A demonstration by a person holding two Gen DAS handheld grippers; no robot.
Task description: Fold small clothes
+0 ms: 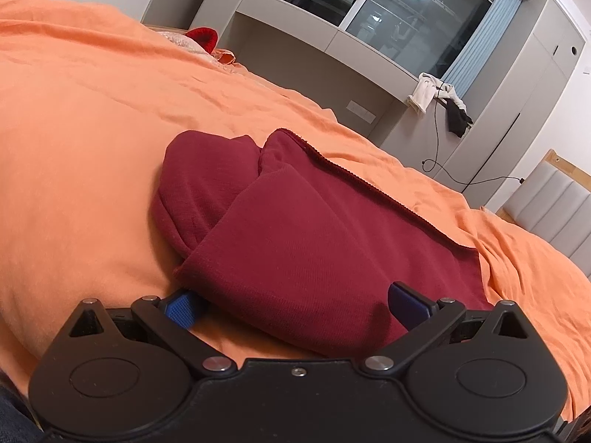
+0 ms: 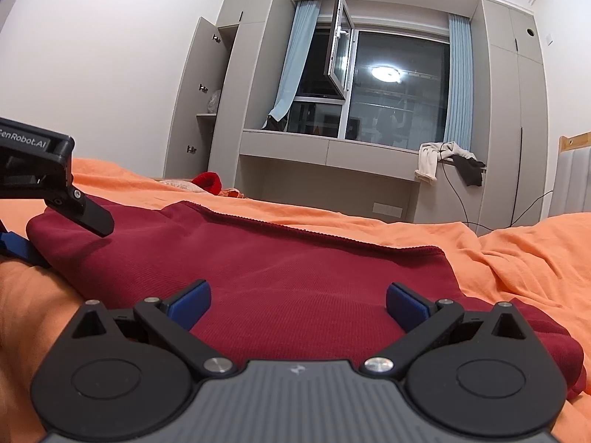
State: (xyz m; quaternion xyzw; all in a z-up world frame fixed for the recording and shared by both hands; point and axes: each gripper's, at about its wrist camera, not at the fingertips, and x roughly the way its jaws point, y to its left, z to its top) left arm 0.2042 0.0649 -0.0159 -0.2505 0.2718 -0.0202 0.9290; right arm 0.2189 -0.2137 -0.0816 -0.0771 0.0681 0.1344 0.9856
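Observation:
A dark red knit garment (image 1: 295, 229) lies partly folded on the orange bedspread (image 1: 81, 118). My left gripper (image 1: 291, 304) is open, its blue pads either side of the garment's near folded edge, low over the bed. My right gripper (image 2: 295, 302) is open over the garment (image 2: 277, 273) near its right end, holding nothing. The left gripper shows at the left edge of the right wrist view (image 2: 44, 184), above the garment's left end.
A red item (image 1: 202, 37) lies at the far end of the bed. A grey window ledge (image 2: 332, 147) carries white and black clothes (image 2: 447, 158). A padded headboard (image 1: 546, 203) stands to the right. A black cable (image 2: 458, 192) hangs from the ledge.

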